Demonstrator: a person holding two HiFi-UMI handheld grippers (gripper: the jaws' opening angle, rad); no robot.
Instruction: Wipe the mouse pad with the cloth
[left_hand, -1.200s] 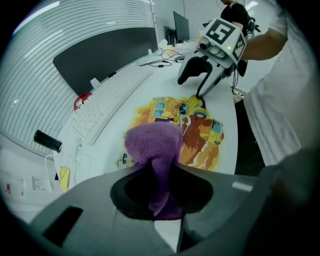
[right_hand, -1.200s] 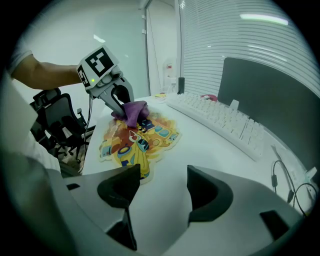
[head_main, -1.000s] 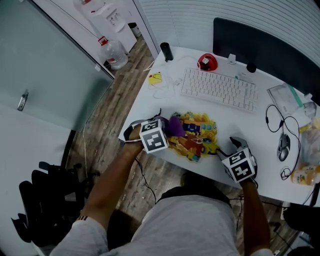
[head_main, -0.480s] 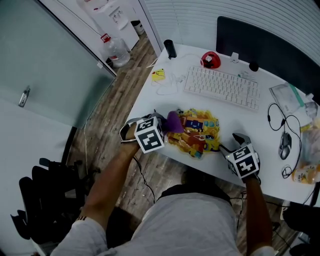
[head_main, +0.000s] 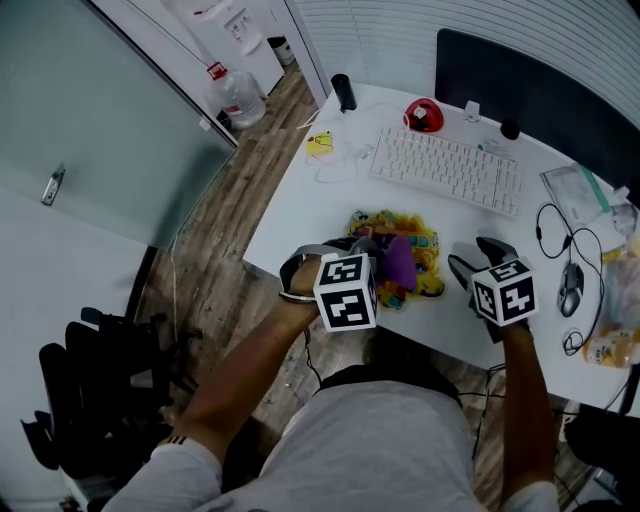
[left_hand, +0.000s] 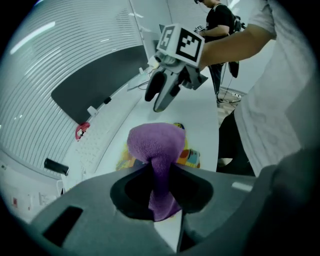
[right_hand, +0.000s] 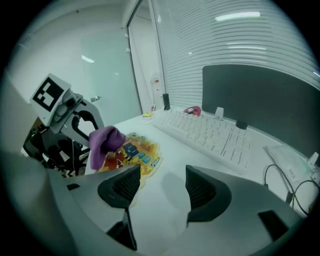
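Here, fuzzy purple cloth in left claw

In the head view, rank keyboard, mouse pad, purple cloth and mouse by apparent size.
1. keyboard
2. mouse pad, partly covered
3. purple cloth and mouse look alike; the cloth is nearer the camera, so unranked.

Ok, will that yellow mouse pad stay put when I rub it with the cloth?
The mouse pad looks thin and lies flat on the smooth desk, so it'll likely slide or wrinkle under firm strokes. It sits near the desk's front edge; pulling toward you might drag it off. The open right tongs could pin it.
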